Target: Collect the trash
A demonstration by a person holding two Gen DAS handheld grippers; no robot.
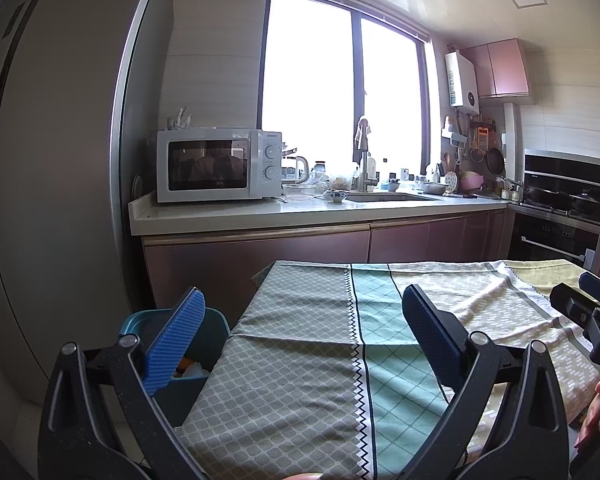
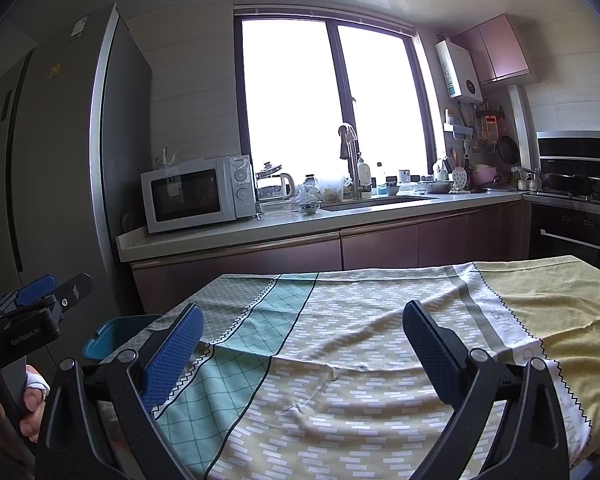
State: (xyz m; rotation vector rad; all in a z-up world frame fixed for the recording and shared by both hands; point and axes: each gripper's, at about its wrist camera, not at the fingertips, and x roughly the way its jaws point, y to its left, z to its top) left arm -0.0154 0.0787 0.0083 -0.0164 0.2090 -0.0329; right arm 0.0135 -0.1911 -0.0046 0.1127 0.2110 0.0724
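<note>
My left gripper (image 1: 302, 300) is open, held over the left part of a table covered in a patterned tablecloth (image 1: 300, 360). Nothing is between its blue pads. A teal trash bin (image 1: 188, 388) stands on the floor by the table's left edge, partly behind my left finger; orange and white scraps (image 1: 190, 368) lie inside. My right gripper (image 2: 302, 320) is open too, above the middle of the tablecloth (image 2: 340, 380), with nothing in it. The bin's rim (image 2: 112, 336) shows at the table's left corner. Each gripper appears at the edge of the other's view, held by a hand.
A tall grey fridge (image 1: 60, 160) stands left of the bin. Behind the table runs a counter (image 1: 300, 212) with a white microwave (image 1: 220, 164), a sink, bowls and bottles under a bright window. A stove and oven (image 1: 560, 208) stand at the right.
</note>
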